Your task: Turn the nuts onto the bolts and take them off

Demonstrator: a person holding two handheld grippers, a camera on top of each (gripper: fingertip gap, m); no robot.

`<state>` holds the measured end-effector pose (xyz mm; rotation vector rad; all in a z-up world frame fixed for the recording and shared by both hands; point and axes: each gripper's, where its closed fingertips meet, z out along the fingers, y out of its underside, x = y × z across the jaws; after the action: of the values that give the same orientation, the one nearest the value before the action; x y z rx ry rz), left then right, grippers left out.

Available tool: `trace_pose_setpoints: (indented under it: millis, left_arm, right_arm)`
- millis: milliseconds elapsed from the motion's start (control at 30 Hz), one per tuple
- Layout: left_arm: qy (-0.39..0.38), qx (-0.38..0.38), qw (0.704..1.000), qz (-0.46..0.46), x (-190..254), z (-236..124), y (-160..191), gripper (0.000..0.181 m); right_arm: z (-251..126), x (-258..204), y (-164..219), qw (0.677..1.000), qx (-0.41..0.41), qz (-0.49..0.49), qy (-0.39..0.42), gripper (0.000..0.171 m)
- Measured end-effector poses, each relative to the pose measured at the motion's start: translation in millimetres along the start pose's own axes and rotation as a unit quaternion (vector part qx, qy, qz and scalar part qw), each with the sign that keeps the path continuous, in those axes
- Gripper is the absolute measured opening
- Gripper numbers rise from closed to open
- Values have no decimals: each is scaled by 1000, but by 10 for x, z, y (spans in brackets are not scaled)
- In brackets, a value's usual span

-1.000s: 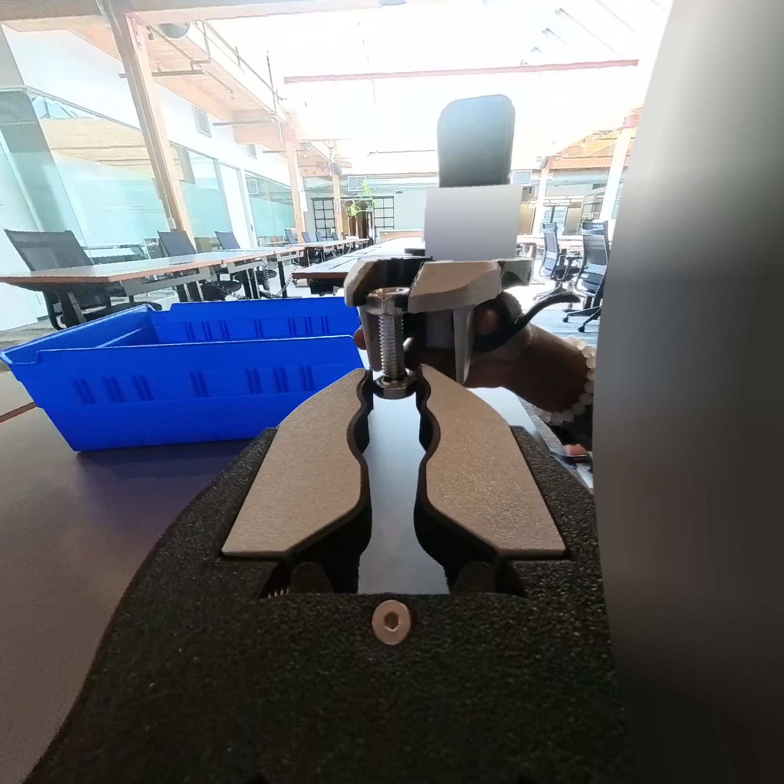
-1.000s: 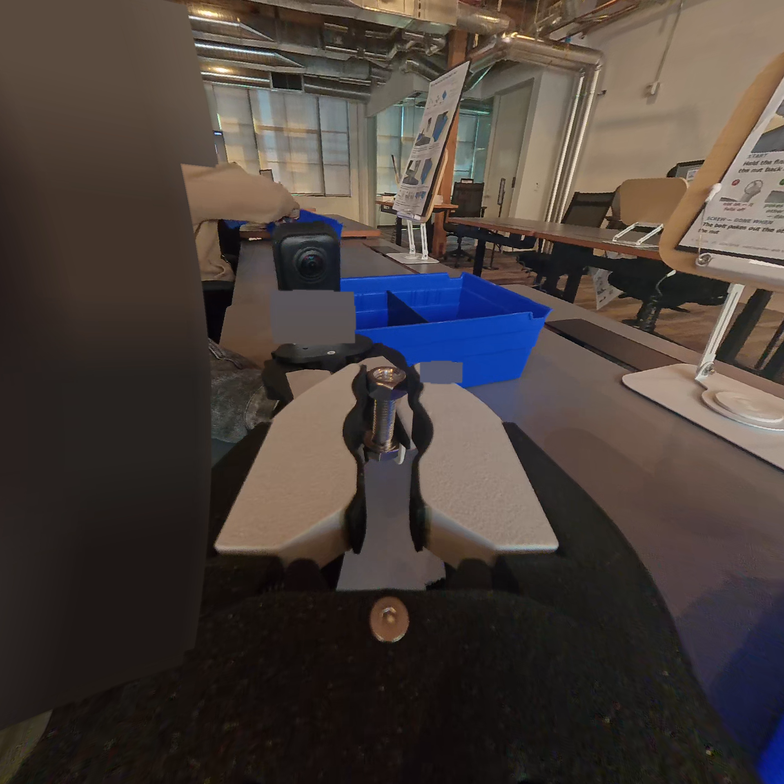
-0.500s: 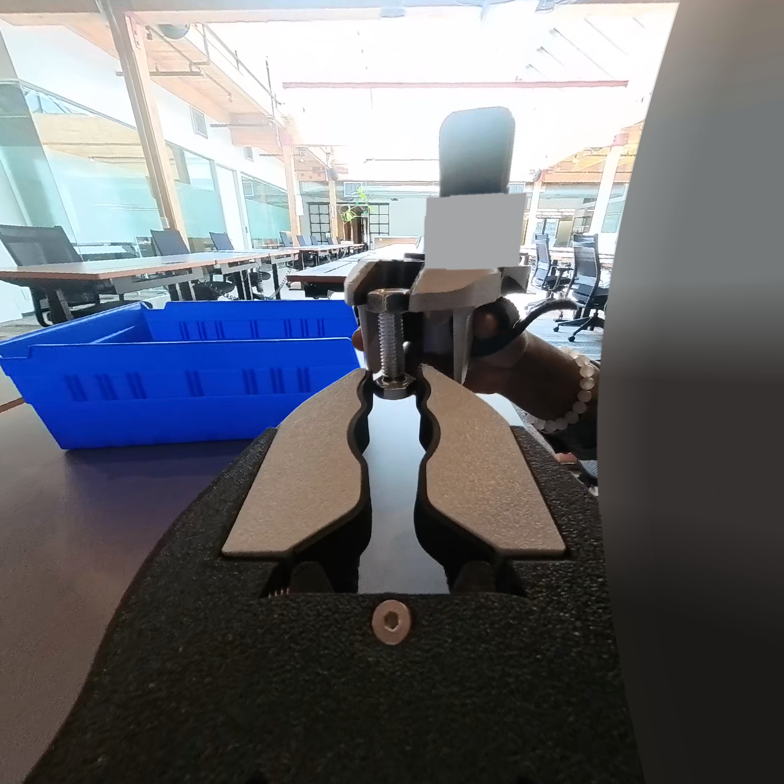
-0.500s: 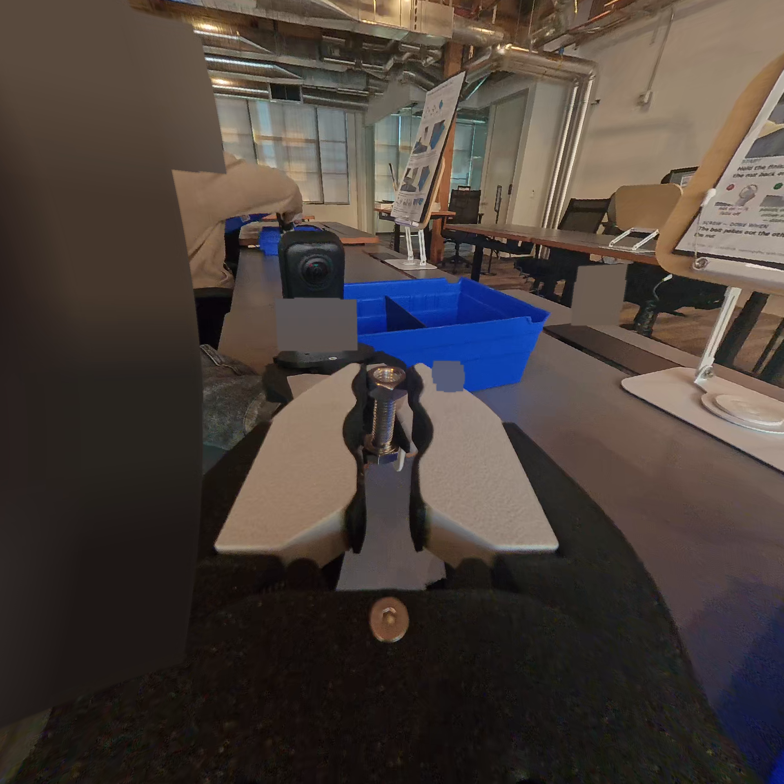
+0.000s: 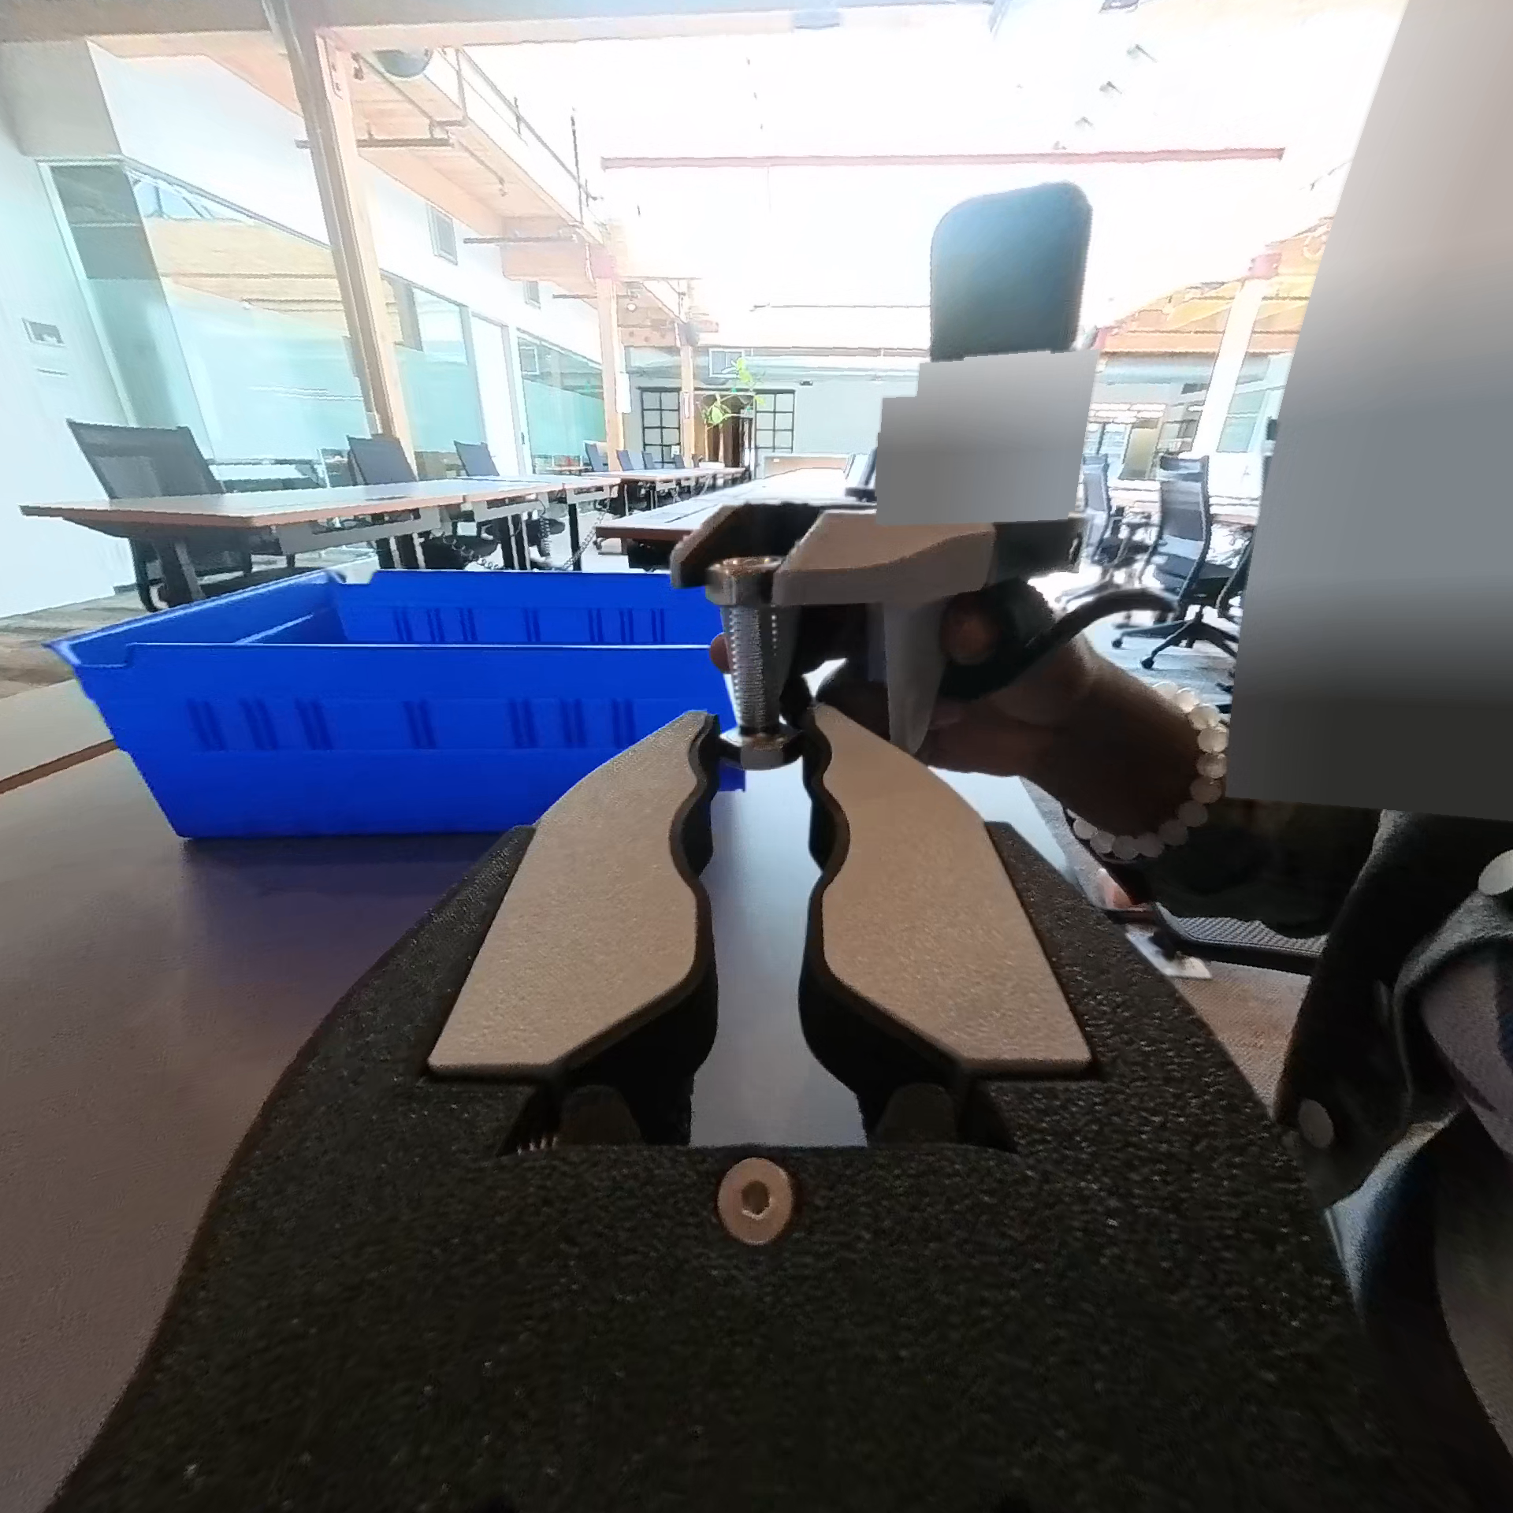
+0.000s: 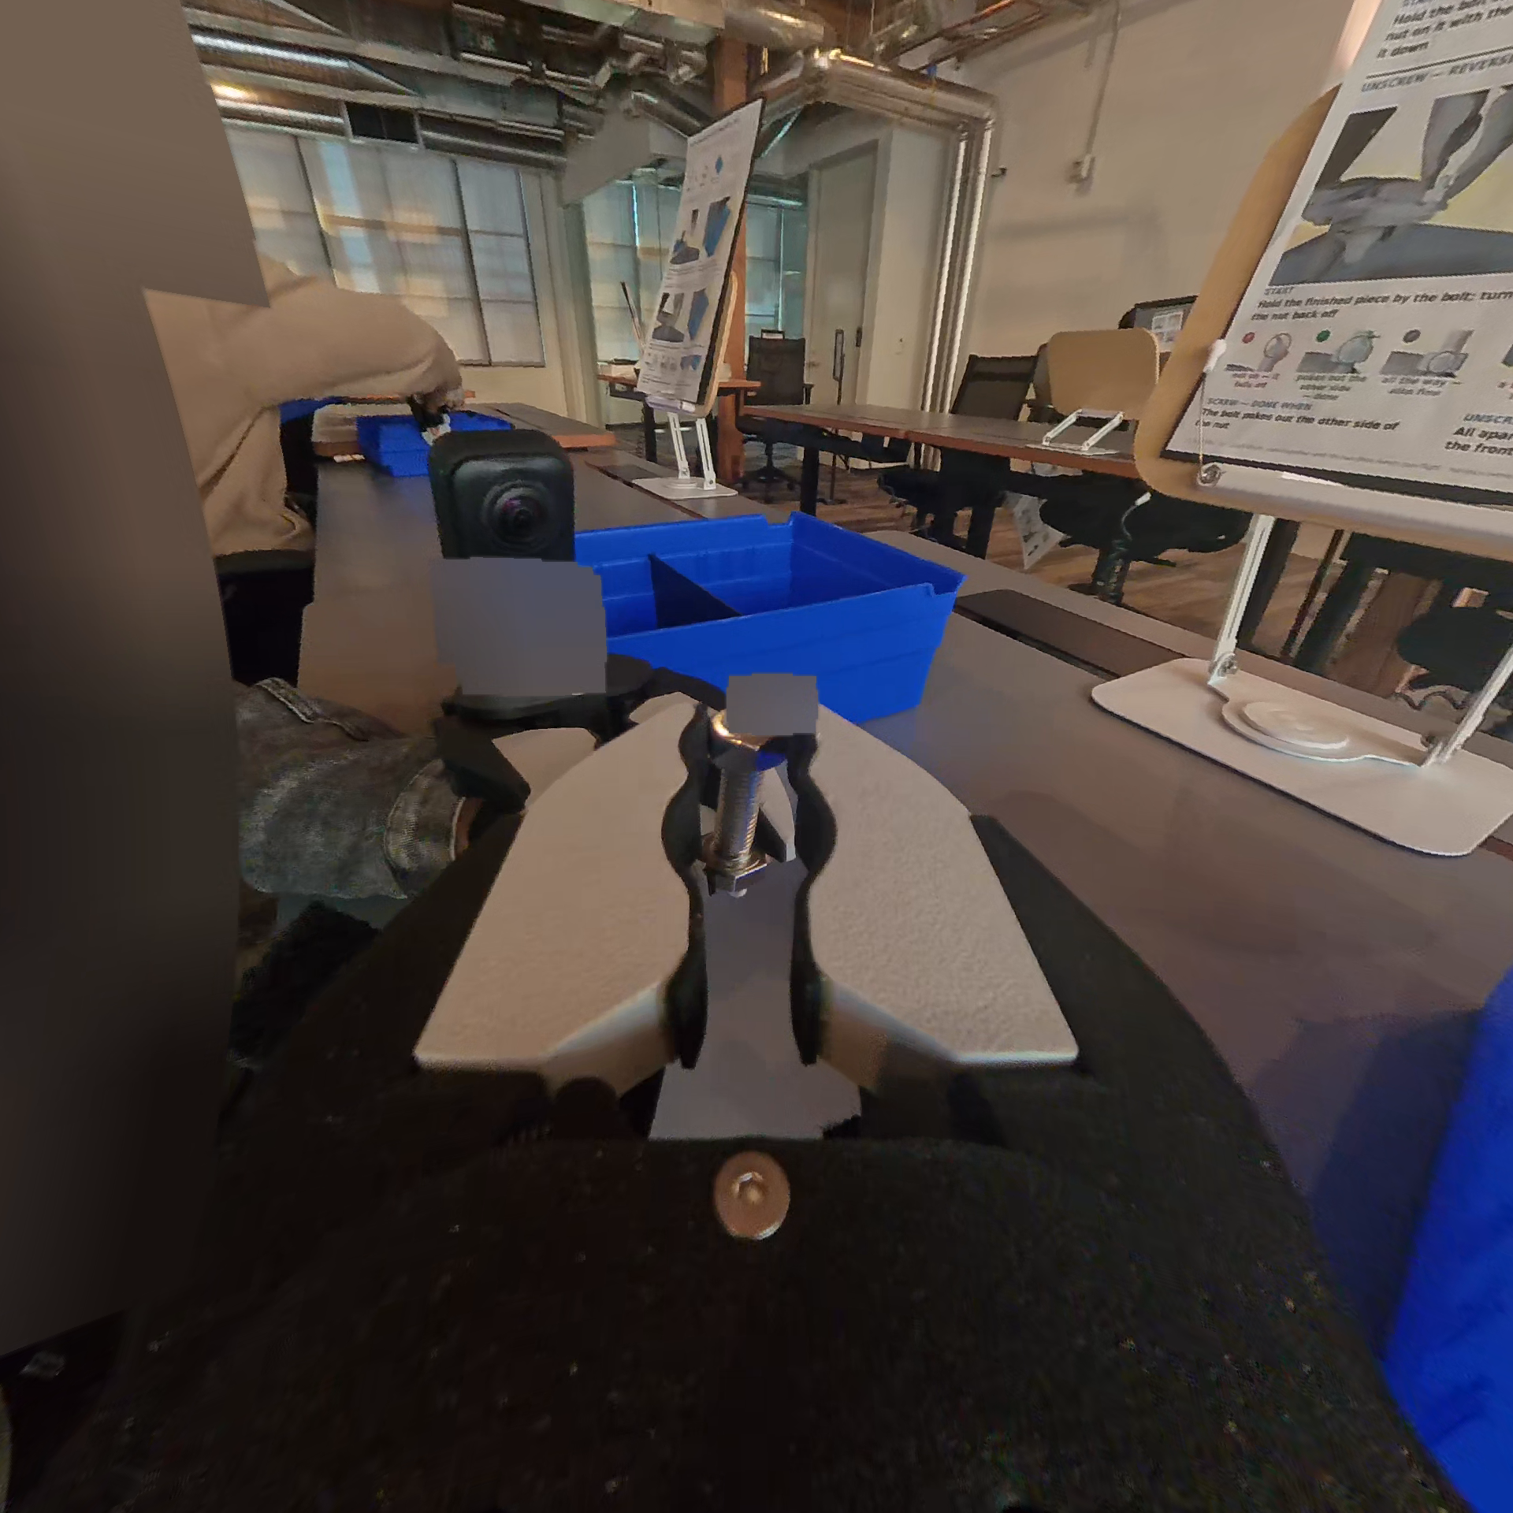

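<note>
Since the earlier frames the blue bin [image 5: 393, 704] sits nearer centre-left in the left wrist view, and nothing blocks the work. Only the right wrist view shows the white document stand [image 6: 1326, 737] at right. At centre, the bolt [image 5: 753, 655] stands upright, head uppermost, pinched by the right gripper [image 6: 749, 749], while the left gripper [image 5: 757, 749] clamps the nut [image 5: 761, 751] at its lower end.

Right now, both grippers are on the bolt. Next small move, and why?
Probably a further twist of the left gripper about the bolt. Its tips pinch the nut at the bolt's low end, while the right gripper clamps the head. Bare thread shows between them. Which way to turn can't be told.
</note>
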<state>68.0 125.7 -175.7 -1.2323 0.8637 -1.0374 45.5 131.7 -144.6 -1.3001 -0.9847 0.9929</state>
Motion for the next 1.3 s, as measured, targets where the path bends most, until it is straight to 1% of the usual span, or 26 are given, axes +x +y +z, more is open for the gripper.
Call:
trace_pose_setpoints:
  millis: [167, 267, 300, 367, 400, 433, 467, 500, 533, 567, 633, 667, 700, 733, 767, 800, 867, 900, 967, 1033, 1100, 1133, 1167, 1233, 1267, 1300]
  left_arm:
    - [34, 7, 999, -8, 85, -2, -30, 19]
    - [35, -8, 999, -5, 90, 6, 6, 19]
    - [38, -15, 999, -10, 92, 9, 21, 19]
    - [38, -35, 998, -21, 80, 18, 71, 19]
    - [40, -43, 998, -30, 79, 24, 92, 19]
    - [43, -51, 997, -40, 81, 31, 112, 19]
    - [42, -56, 997, -44, 79, 39, 126, 19]
    - [43, -65, 996, -47, 83, 46, 146, 19]
    - [46, -73, 995, -51, 92, 54, 166, 19]
    - [50, -77, 994, -56, 105, 64, 178, 19]
    - [59, -81, 992, -75, 135, 86, 188, 19]
    - [61, -82, 991, -81, 143, 97, 190, 19]
    - [63, -85, 991, -85, 146, 102, 198, 19]
    - [62, -84, 991, -86, 141, 103, 200, 19]
    - [64, -83, 991, -88, 143, 99, 199, 19]
    - [62, -78, 991, -93, 133, 96, 187, 19]
    - [61, -67, 991, -99, 117, 83, 149, 19]
    - [57, -62, 991, -99, 100, 72, 130, 19]
    - [60, -54, 991, -103, 94, 57, 91, 19]
    - [61, -51, 992, -101, 93, 51, 75, 19]
    - [58, -48, 992, -100, 87, 46, 63, 19]
    - [55, -45, 993, -98, 76, 39, 45, 19]
    - [48, -37, 994, -93, 52, 26, 11, 19]
    - [40, -14, 996, -80, 32, -18, -116, 19]
    - [37, -3, 997, -68, 36, -43, -199, 19]
    - [34, 2, 998, -50, 50, -70, -277, 19]
  right_arm:
    - [-15, -87, -83, 998, 28, 23, -54, 17]
    - [-75, -116, -198, 996, 32, -5, -81, 17]
    - [-109, -119, -223, 995, 18, -45, -88, 17]
    - [-202, -101, -262, 981, -27, -171, -93, 17]
    - [-253, -68, -259, 964, -66, -240, -91, 17]
    - [-302, -15, -243, 940, -113, -311, -85, 17]
    - [-352, 60, -225, 904, -162, -388, -74, 17]
    - [-395, 144, -220, 857, -207, -469, -59, 17]
    - [-426, 225, -233, 796, -243, -553, -42, 17]
    - [-439, 288, -254, 721, -272, -637, -28, 18]
    - [-411, 342, -288, 539, -304, -785, -13, 18]
    - [-373, 317, -265, 448, -305, -840, -21, 18]
    - [-327, 276, -224, 365, -298, -881, -34, 18]
    - [-281, 240, -177, 300, -290, -907, -47, 18]
    - [-236, 222, -141, 254, -284, -923, -56, 18]
    - [-195, 219, -121, 222, -280, -932, -62, 18]
    - [-132, 196, -103, 169, -264, -947, -74, 18]
    - [-109, 179, -100, 150, -258, -951, -76, 18]
    - [-83, 141, -86, 135, -254, -954, -81, 18]
    - [-80, 110, -56, 140, -258, -952, -91, 18]
    - [-66, 126, -85, 157, -266, -948, -80, 18]
    - [-60, 171, -124, 185, -280, -940, -67, 18]
    - [-69, 246, -152, 237, -305, -921, -54, 18]
    - [-111, 398, -151, 379, -352, -855, -38, 18]
    - [-130, 475, -126, 472, -371, -799, -27, 18]
    - [-150, 527, -47, 583, -387, -714, -21, 18]
